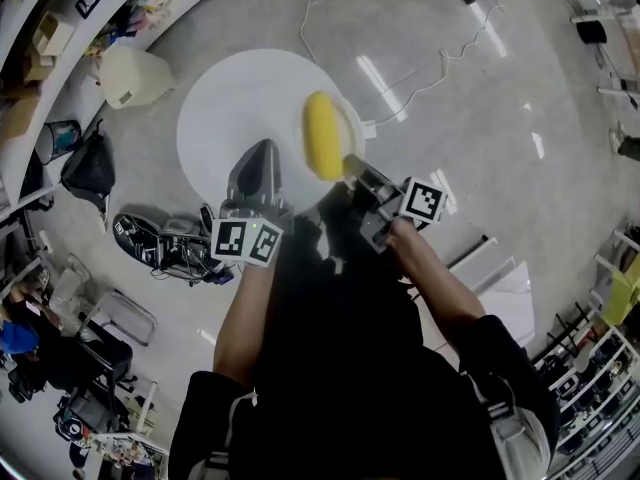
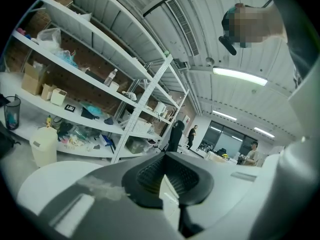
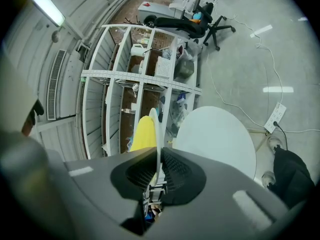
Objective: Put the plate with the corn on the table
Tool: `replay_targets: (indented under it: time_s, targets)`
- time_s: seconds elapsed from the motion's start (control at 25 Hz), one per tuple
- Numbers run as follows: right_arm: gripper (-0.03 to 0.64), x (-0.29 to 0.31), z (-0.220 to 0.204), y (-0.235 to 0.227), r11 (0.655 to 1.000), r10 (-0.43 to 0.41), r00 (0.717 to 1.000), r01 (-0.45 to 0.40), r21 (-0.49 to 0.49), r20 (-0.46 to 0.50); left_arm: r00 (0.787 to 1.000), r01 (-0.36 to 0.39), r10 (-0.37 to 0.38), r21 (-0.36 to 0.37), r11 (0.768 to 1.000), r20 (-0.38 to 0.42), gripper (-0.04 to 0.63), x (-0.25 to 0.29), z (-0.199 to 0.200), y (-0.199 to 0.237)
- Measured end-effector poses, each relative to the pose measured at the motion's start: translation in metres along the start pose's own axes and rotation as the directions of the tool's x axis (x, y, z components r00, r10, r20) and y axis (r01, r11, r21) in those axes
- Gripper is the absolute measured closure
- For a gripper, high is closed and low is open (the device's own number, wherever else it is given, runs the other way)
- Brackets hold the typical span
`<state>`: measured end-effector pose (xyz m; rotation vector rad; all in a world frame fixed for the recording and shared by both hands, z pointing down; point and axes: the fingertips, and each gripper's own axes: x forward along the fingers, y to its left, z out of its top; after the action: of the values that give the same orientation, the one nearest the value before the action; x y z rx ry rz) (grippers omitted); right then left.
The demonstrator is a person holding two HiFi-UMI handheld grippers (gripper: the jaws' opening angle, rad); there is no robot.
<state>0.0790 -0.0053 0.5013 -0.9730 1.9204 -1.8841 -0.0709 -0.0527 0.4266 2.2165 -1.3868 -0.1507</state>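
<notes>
With transport in hand, the right gripper (image 1: 352, 168), clamped on the rim of the plate (image 1: 349, 128), held the corn (image 1: 322, 135) over the table (image 1: 225, 118) at 12 o'clock, the left gripper (image 1: 258, 156) was closed, apparently empty, and level lowering was required next.

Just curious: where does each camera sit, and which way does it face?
Head view: on the head, looking down at round white table; forearms show.
Left gripper view: on left gripper, facing white shelving; shut jaws show.
Right gripper view: on right gripper, facing table; jaws clamp white plate with yellow corn.
Shared with head view: table, corn.
</notes>
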Motion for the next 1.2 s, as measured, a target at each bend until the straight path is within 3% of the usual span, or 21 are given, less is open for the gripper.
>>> replay_targets:
  time_s: [1.2]
  targets:
    - [0.583,0.067,0.035,-0.09,1.0,-0.001,0.997,0.002,0.015,-0.073,0.999,-0.038,0.038,-0.042,0.998,-0.01,0.594,0.074,-0.057,0.07]
